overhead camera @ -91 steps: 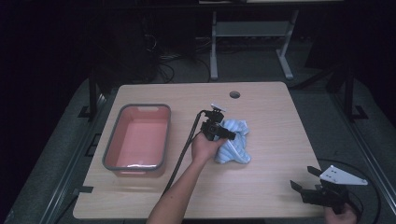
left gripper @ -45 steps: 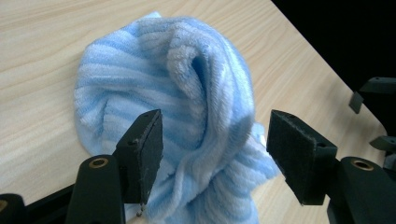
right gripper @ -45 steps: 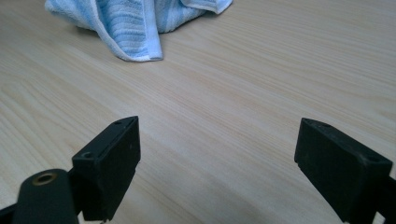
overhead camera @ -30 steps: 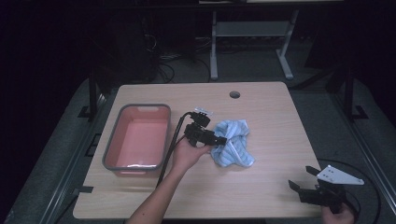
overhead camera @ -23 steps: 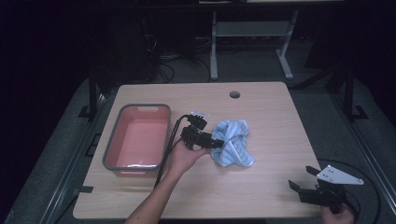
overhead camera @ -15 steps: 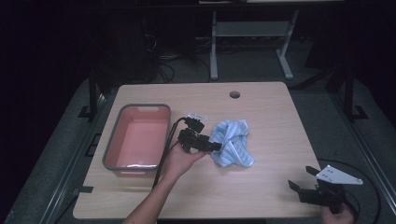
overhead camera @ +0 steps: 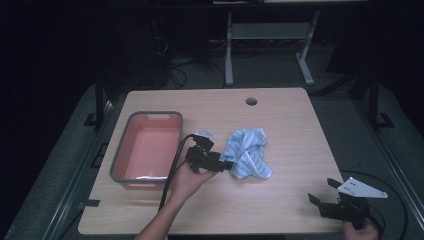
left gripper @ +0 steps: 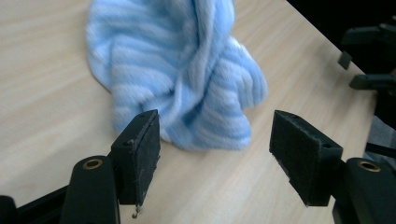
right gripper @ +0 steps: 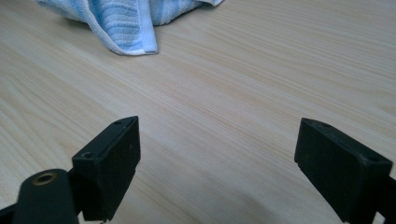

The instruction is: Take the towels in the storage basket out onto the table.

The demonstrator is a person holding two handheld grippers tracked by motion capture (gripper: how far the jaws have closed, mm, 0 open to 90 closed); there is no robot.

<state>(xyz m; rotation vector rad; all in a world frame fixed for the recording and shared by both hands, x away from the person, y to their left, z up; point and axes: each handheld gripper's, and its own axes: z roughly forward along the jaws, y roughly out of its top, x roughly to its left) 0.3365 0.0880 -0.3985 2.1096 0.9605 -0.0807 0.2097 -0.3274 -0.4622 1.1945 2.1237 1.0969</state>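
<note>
From above, we see the blue striped towel [overhead camera: 248, 154] crumpled near the middle of the tabletop [overhead camera: 295, 125], the left gripper [overhead camera: 226, 164] at its left edge and the pink tub [overhead camera: 148, 146] by the left edge. Our right gripper [overhead camera: 320, 192] sits at the near right corner.

In the left gripper view, the jaws stand wide, empty, just short of the towel.

In the right gripper view, the jaws gape wide over bare wood.

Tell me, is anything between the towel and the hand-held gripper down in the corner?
No. In the high view only bare table lies between the towel and the right hand-held gripper.
</note>
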